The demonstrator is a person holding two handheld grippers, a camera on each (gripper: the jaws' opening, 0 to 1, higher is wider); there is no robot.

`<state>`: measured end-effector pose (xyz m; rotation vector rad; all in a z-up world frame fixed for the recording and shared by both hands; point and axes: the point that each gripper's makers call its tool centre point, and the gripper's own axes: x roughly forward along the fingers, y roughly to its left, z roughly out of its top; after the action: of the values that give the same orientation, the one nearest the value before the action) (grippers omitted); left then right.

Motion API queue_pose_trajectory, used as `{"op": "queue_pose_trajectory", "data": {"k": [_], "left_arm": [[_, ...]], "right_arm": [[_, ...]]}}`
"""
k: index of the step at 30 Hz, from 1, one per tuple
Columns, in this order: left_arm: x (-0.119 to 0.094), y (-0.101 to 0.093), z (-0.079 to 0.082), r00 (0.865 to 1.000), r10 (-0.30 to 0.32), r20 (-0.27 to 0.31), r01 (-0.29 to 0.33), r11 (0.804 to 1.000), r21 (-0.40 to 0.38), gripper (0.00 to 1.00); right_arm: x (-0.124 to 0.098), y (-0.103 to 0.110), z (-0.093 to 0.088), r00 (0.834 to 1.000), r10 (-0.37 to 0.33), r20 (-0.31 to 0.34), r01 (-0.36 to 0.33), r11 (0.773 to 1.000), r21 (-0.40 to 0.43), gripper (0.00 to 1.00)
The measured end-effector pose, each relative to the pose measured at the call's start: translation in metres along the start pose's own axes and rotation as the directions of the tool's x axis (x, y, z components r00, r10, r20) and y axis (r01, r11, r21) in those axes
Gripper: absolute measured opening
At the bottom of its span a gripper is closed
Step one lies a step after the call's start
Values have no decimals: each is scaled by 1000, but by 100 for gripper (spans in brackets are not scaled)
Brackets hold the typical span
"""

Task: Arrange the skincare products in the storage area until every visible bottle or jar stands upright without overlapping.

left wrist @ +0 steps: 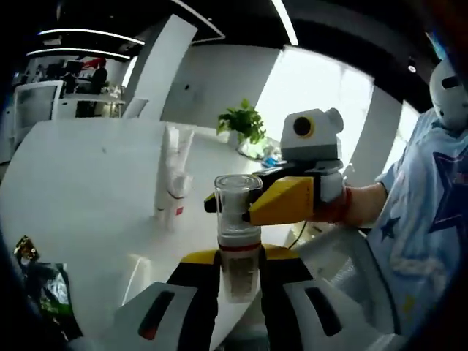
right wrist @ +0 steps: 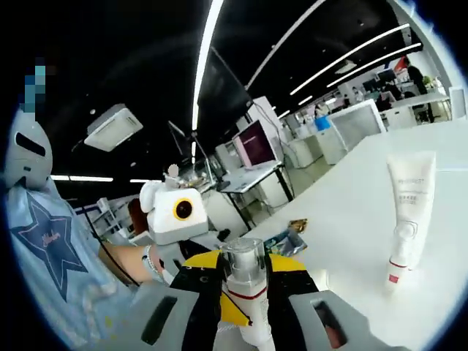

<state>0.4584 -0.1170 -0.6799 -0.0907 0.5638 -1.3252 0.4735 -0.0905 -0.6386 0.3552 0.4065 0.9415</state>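
- White table is seen carrying an upright tube.
- Clear bottle is held upright, cap up, clamped by both the left gripper fingers and the right gripper fingers.

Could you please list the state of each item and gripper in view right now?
Clear-capped bottle: upright, off the table, held by both grippers.
Left gripper: jaws shut on the bottle's lower body.
Right gripper: jaws shut on the bottle; in the left gripper view it clamps the cap area from the right.
White tube: standing upright on its cap on the white table, untouched.
Dark packet: lying flat at the table edge.
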Motion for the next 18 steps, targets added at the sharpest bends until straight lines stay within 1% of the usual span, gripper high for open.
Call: {"op": "queue_pose_trajectory", "data": {"k": [2,5,7,8,9,11,13,14,15,16,18], "left_arm": [[1,1,-1,1000,-2,-4,2,1000,-11,22],[2,2,-1,1000,-7,-3,7,998,-56,21],[2,5,-2,1000,15,-6,-16,998,-55,20],[2,7,-1,999,33,0,-33,999,-27,20],[2,8,0,999,43,6,-43,999,-15,20],[2,6,0,999,42,11,-42,999,-10,22],[5,7,-3,998,60,-8,-60,998,12,24],[5,11,-4,995,96,-15,-95,993,64,23],[5,13,-5,993,118,-21,-115,989,93,23],[5,12,-6,991,131,-23,-128,985,118,23],[5,13,-8,988,149,-31,-144,981,127,23]], "right_arm": [[0,0,-1,1000,-18,-4,18,1000,-13,15],[2,-1,-1,999,-44,-1,44,999,-22,15],[3,-6,-1,996,-91,-7,91,995,-50,15],[3,-6,-2,995,-102,-8,102,993,-56,15],[3,-7,-2,993,-116,-5,115,991,-61,15],[5,-7,-4,991,-133,-8,132,988,-74,15],[5,-9,-7,986,-166,-26,162,980,-112,15],[6,-9,-8,984,-176,-25,172,978,-120,15],[6,-9,-9,984,-178,-25,173,977,-126,15],[7,-11,-10,981,-191,-36,184,970,-159,15],[9,-9,-12,980,-193,-45,182,967,-178,15]]}}
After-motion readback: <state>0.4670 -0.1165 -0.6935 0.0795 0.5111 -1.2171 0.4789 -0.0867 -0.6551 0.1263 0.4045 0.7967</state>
